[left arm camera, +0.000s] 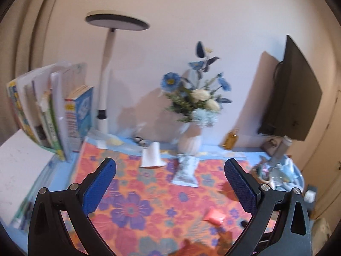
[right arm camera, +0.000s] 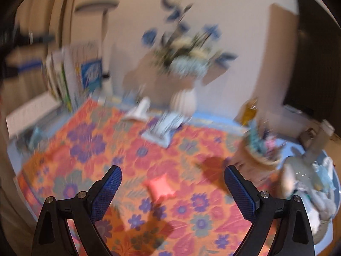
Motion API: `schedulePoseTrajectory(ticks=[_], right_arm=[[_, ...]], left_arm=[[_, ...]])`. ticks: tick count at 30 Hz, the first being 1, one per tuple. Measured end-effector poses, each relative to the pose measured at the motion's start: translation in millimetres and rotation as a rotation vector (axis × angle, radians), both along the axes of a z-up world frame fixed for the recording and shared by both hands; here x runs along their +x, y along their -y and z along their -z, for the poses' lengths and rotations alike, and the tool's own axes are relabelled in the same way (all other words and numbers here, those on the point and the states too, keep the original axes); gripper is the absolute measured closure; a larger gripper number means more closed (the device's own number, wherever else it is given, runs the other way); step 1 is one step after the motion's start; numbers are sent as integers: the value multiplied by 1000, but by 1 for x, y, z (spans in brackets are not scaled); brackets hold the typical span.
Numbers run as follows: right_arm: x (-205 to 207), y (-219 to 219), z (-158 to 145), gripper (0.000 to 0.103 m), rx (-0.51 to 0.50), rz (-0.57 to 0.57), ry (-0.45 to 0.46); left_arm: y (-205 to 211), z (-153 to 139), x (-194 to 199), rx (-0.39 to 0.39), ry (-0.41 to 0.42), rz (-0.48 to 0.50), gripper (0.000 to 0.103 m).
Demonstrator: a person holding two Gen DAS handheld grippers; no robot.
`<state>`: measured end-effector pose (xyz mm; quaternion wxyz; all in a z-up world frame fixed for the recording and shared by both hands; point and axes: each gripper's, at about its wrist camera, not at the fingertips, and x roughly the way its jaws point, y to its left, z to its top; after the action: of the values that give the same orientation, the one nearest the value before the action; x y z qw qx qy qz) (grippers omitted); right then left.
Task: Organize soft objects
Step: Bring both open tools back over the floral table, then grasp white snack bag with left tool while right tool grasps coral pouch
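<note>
Seemingly, the small pink pillow (right arm camera: 161, 188) on the floral cloth (right arm camera: 191, 149) is being approached; it is seen between the spread fingers of the right gripper (right arm camera: 172, 178). Lowering and closing are called for next. Nothing is held by the left gripper (left arm camera: 170, 170), likewise spread.

Left gripper (left arm camera: 170, 168) raised and pointing toward twelve o'clock, blue-padded fingers (left arm camera: 100, 183) spread wide with nothing between them, right gripper (right arm camera: 173, 177) likewise gaping and empty, tilted down toward twelve o'clock, its view smeared by blur
</note>
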<state>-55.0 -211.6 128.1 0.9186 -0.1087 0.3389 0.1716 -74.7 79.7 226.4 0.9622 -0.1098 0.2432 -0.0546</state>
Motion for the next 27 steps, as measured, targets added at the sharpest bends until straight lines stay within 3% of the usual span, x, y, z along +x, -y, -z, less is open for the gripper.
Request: schedulePoseTrajectory(ticks=[5, 11, 15, 23, 27], right_arm=[[20, -7, 46, 7, 20, -35, -122], [45, 13, 72, 7, 109, -62, -254], [54, 12, 80, 7, 96, -80, -272], [70, 11, 104, 7, 63, -79, -329], [67, -1, 105, 7, 5, -94, -301]], left_arm=[[-2, 47, 29, -12, -102, 25, 1], [27, 115, 85, -53, -236, 104, 1], [53, 142, 120, -45, -295, 150, 1], [92, 178, 165, 57, -347, 169, 1], [103, 183, 191, 38, -359, 142, 1]])
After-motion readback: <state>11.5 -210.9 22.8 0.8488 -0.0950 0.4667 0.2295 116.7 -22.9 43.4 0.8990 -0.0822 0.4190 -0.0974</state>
